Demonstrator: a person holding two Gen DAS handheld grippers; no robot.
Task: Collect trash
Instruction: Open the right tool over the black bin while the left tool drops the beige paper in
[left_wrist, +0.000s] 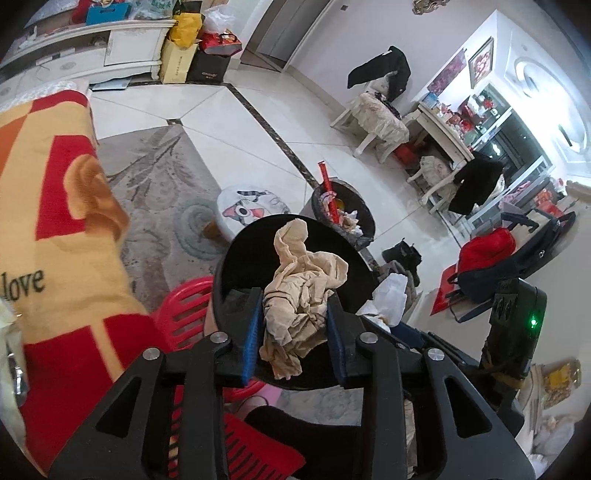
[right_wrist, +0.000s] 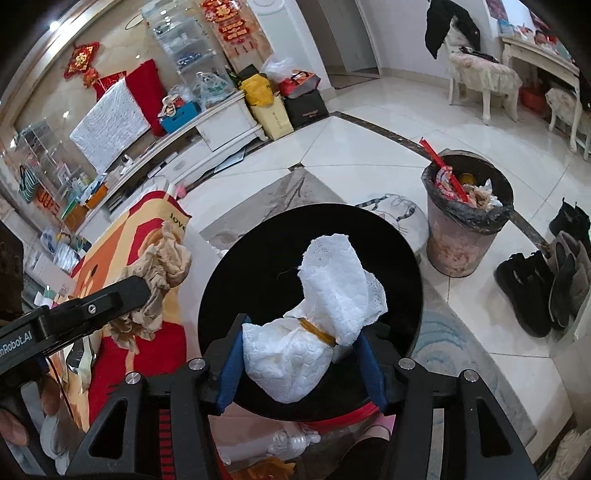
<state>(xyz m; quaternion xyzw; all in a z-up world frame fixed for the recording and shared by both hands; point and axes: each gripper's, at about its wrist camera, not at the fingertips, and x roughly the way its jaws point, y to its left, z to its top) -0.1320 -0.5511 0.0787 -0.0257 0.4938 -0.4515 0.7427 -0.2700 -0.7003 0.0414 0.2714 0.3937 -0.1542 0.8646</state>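
The left gripper (left_wrist: 295, 332) has a crumpled beige stocking (left_wrist: 303, 295) between its two blue pads (left_wrist: 251, 343). Both pads touch the sides of the bundle, so the fingers are closed on it. The upper part of the stocking stands out in front of the fingertips, above a round black bin (left_wrist: 255, 240).

The right gripper (right_wrist: 301, 356) holds a white paper bundle (right_wrist: 317, 321) tied with a yellowish rubber band (right_wrist: 319, 332). The lower part of the bundle sits between the blue pads (right_wrist: 231, 369) and touches both; the looser upper part rises beyond the fingertips, over the same black bin (right_wrist: 240, 295).

Further right on the tiled floor stands a full trash can (right_wrist: 465, 225) with a dark liner, well apart from both grippers.
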